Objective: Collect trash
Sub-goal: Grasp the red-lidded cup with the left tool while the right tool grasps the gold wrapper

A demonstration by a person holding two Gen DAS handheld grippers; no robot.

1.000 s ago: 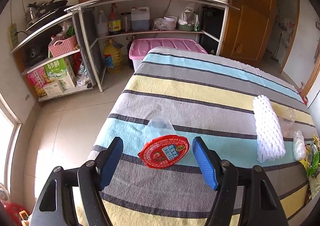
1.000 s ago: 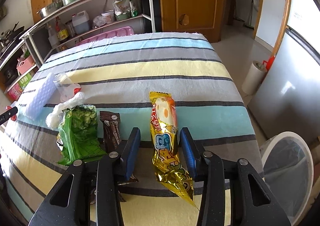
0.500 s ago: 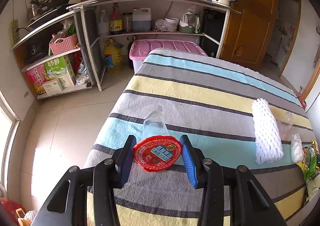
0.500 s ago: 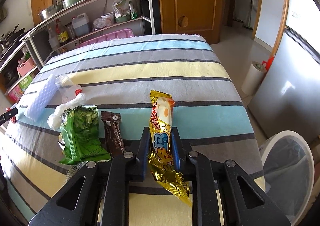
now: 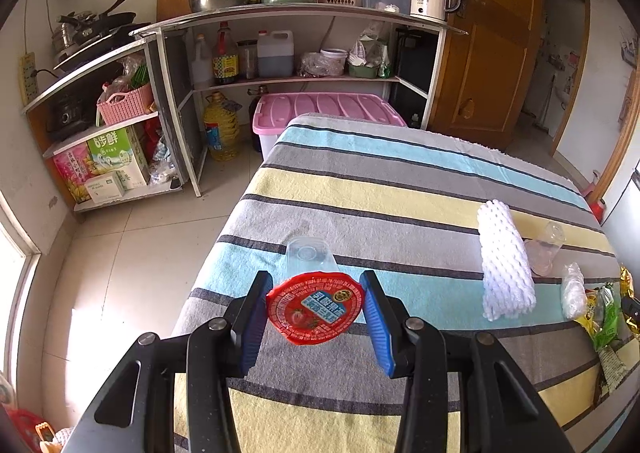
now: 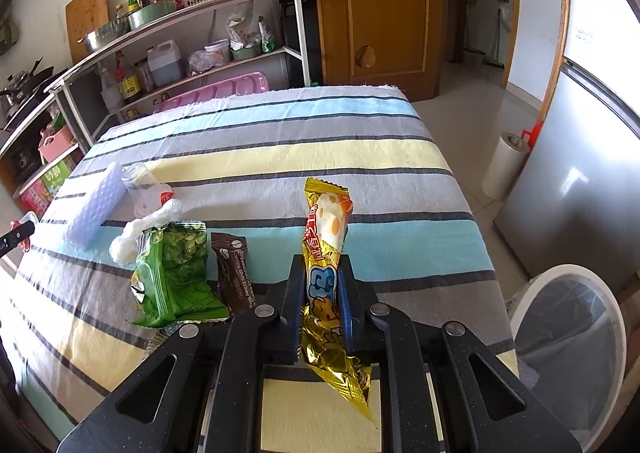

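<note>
**Both tongs loaded, bin off to the right**

While the left tongs [image 5: 316, 309] sit partly closed, blue pads against either side of the red-lidded jelly cup [image 5: 316, 307], the right tongs [image 6: 322, 293] are closing, nearly shut, on the gold snack wrapper [image 6: 326, 253].

- Cup: lid faces the camera, clear base toward 12 o'clock, near the left edge of the striped counter [image 5: 400, 189].
- Wrapper: long axis 12 to 6 o'clock, in line with the fingers; gripped about mid-length, tail hanging at 6.
- White bin [image 6: 572, 337]: on the floor at 4 o'clock in the right view, just off the counter edge. Right hand is nearer, so the wrapper likely goes in first.
- Unpicked: green packet [image 6: 176, 273], brown bar [image 6: 234, 277], at 9 o'clock of the right tongs.
</note>
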